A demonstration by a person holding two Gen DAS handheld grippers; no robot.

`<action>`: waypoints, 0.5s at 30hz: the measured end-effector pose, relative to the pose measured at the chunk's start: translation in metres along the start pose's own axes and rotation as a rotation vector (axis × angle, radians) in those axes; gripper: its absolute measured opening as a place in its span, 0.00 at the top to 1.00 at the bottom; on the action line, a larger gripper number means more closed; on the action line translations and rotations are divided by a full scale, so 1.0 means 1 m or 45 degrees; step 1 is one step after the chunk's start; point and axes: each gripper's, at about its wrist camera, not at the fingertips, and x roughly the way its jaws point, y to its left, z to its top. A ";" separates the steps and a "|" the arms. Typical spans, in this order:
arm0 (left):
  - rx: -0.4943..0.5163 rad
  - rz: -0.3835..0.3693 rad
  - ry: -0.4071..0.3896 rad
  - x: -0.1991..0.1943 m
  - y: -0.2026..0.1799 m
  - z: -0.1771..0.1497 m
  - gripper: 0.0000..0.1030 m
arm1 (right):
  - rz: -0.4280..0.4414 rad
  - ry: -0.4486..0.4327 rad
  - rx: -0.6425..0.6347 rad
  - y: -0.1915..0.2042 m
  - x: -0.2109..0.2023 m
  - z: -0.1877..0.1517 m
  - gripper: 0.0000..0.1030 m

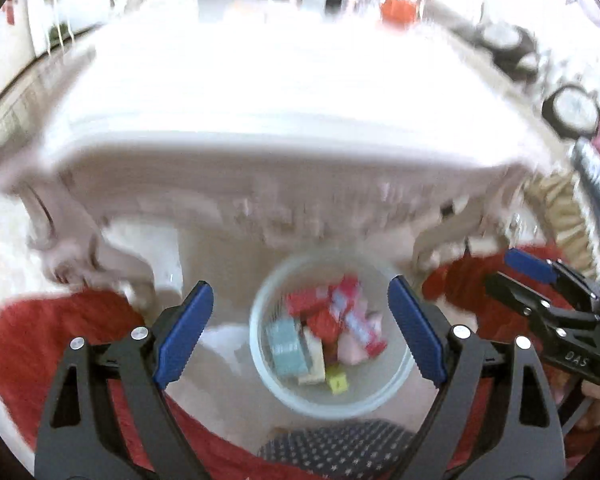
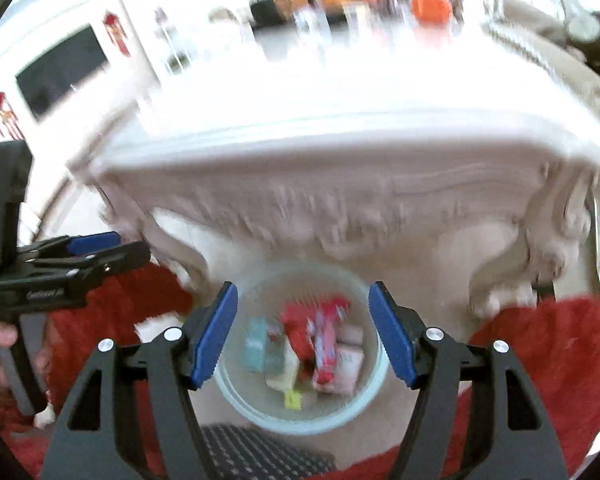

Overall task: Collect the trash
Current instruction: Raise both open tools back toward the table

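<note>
A round pale mesh trash bin (image 1: 400, 392) stands on the floor below the table's front edge. It holds several pieces of trash (image 1: 328, 332): red and pink wrappers, a teal box, a small yellow piece. The bin also shows in the right wrist view (image 2: 364, 408) with the trash (image 2: 320, 344) inside. My left gripper (image 1: 300, 328) is open and empty above the bin. My right gripper (image 2: 302, 334) is open and empty above the same bin. The right gripper shows at the right of the left wrist view (image 1: 512, 268). The left gripper shows at the left of the right wrist view (image 2: 128, 246).
A white carved table (image 1: 260, 184) fills the middle of both views, its top washed out. A red furry rug (image 1: 40, 340) lies on the floor around the bin. A dark patterned slipper (image 1: 340, 452) is near the bottom. Cluttered furniture stands behind.
</note>
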 end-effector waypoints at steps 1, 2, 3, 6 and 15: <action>0.003 -0.010 -0.035 -0.009 0.000 0.015 0.16 | 0.002 -0.042 -0.001 -0.002 -0.008 0.011 0.37; 0.005 -0.019 -0.063 -0.016 -0.002 0.029 0.16 | -0.002 -0.096 -0.011 -0.006 -0.016 0.028 0.37; 0.006 -0.034 -0.113 -0.022 -0.003 0.052 0.16 | -0.013 -0.135 -0.022 -0.009 -0.021 0.042 0.37; 0.019 -0.019 -0.235 -0.023 -0.010 0.113 0.16 | -0.103 -0.262 -0.048 -0.025 -0.022 0.093 0.32; -0.263 0.049 -0.231 0.101 -0.025 0.326 0.11 | -0.179 -0.368 0.049 -0.082 0.052 0.247 0.29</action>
